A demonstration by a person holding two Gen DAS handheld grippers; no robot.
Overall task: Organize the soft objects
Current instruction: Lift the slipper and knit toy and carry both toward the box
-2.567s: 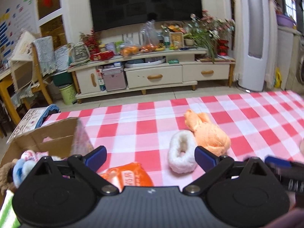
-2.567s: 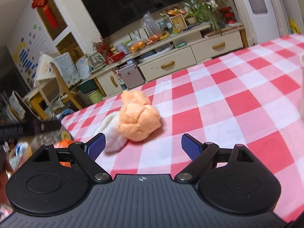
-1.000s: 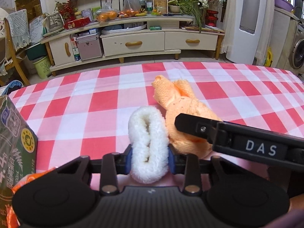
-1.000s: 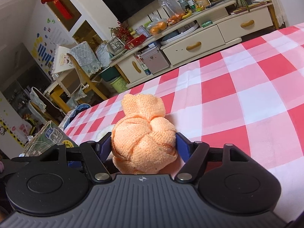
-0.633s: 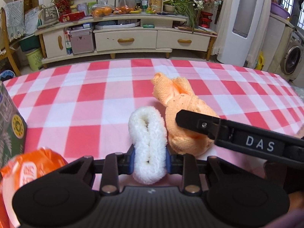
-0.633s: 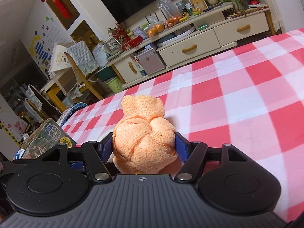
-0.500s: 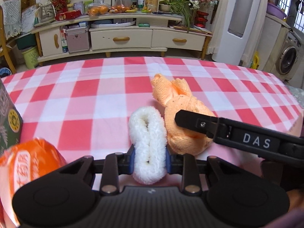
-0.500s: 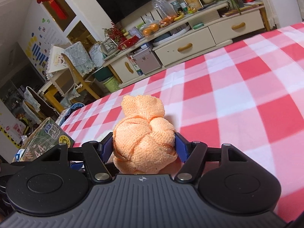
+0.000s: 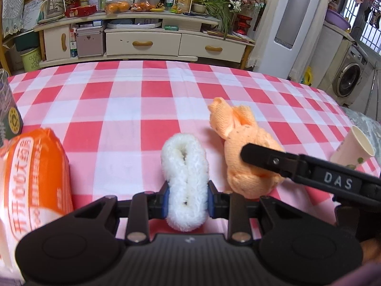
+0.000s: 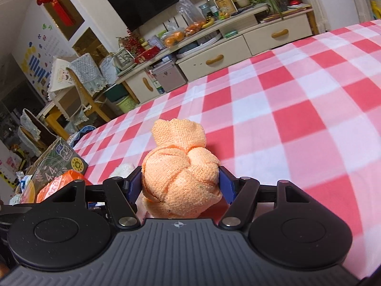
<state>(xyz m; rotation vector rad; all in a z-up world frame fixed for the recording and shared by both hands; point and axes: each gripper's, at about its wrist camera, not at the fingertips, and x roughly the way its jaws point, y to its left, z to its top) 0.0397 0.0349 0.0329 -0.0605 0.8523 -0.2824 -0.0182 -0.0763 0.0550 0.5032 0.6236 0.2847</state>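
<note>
The white fluffy ring [image 9: 184,186] sits low in the middle of the left camera's view, on the red and white checked cloth [image 9: 123,100]. The left gripper [image 9: 185,201] is squeezed tight on its near end, with 1 blue pad on each side pressing the fluff in. It looks very light and squashy, so it should lift easily, and the middle of the near end is a good place to hold it. Just beside it, at about 3 o'clock, is the orange knitted bundle [image 9: 247,162]. In the right camera's view this bundle [image 10: 181,178] is round like a ball with a floppy knot on top, and its yarn looks bumpy and soft. The right gripper [image 10: 181,187] has its jaws set wide, pressing on both sides of the round part, so it has hold of the bundle. That fat round part is the best spot, since the knot would likely bend. At 9 o'clock from the white ring is an orange plastic pack [image 9: 33,190], shiny and puffy. Behind it is the corner of a cardboard box [image 9: 10,112]. At 3 o'clock, near the table edge, a paper cup [image 9: 352,150] leans over.
</note>
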